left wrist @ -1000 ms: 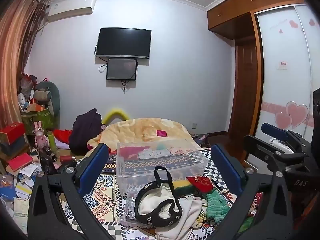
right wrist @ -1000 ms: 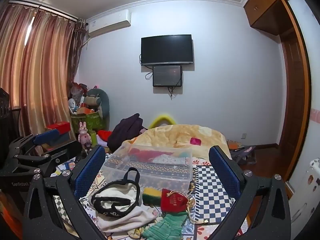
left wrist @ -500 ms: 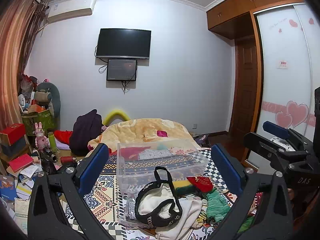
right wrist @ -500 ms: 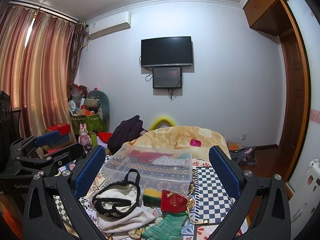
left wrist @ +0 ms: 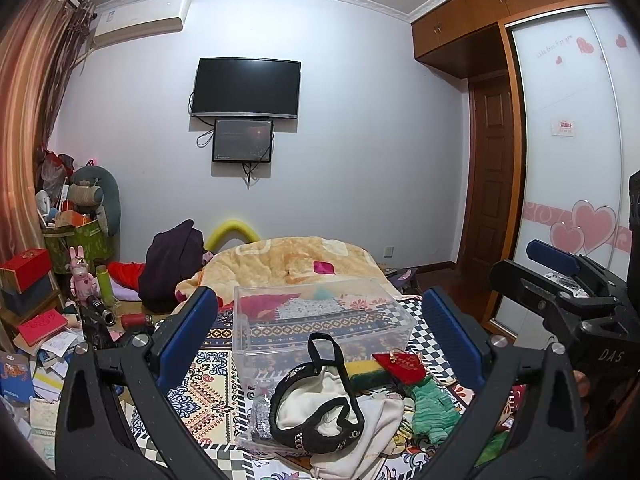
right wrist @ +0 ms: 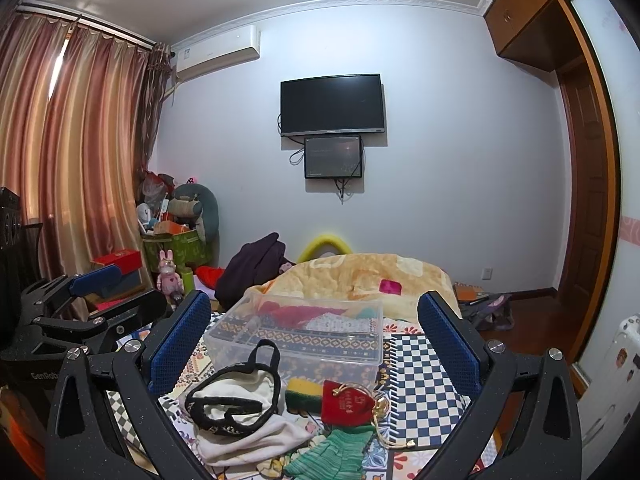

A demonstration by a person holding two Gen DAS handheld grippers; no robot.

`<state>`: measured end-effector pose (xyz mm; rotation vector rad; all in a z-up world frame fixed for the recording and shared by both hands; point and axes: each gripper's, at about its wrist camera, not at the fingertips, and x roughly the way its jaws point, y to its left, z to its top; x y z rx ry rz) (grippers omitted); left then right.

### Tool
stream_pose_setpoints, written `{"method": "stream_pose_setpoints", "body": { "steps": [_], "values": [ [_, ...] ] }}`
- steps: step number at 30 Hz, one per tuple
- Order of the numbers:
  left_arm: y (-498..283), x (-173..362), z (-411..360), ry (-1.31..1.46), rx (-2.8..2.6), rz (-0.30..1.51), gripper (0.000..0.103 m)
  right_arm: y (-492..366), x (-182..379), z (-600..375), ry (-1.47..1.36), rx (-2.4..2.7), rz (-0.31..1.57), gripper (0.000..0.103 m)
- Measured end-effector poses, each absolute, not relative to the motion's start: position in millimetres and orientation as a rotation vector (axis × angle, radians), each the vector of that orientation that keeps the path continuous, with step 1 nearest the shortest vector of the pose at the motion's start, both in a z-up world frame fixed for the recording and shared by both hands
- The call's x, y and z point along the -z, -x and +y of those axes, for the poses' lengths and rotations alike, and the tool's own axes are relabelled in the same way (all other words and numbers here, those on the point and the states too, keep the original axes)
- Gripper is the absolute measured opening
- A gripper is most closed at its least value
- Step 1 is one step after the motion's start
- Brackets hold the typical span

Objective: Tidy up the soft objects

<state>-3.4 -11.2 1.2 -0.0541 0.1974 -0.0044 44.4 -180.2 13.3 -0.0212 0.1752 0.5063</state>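
Observation:
A clear plastic bin point(left wrist: 320, 320) point(right wrist: 300, 330) stands on the patterned bedspread. In front of it lie a white cloth bag with black trim point(left wrist: 316, 408) point(right wrist: 236, 400), a yellow-green sponge point(left wrist: 362, 372) point(right wrist: 304, 394), a red pouch point(left wrist: 400, 366) point(right wrist: 346, 402) and a green knitted cloth point(left wrist: 434, 410) point(right wrist: 332, 454). My left gripper point(left wrist: 320, 328) is open and empty, held above the pile. My right gripper point(right wrist: 314, 336) is open and empty, also above it. Each gripper shows at the edge of the other's view: the right one point(left wrist: 560, 276), the left one point(right wrist: 92, 292).
A yellow quilt point(left wrist: 288, 264) and a dark garment point(left wrist: 172, 264) lie beyond the bin. Boxes, books and toys crowd the left side point(left wrist: 48, 288). A wardrobe point(left wrist: 572, 160) and a door point(left wrist: 492, 184) stand on the right.
Both grippers have dipped and drifted slightly; the scene has shifted a little upward in both views. Nothing was taken hold of.

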Motion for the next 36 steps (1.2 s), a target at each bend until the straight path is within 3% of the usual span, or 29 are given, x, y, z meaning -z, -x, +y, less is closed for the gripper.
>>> {"method": "stream_pose_setpoints", "body": {
  "steps": [36],
  "values": [
    [6.2, 1.8, -14.3, 0.046, 0.002, 0.185, 0.103, -44.6, -11.9, -180.3, 0.012, -0.505, 0.174, 0.103]
  ]
}}
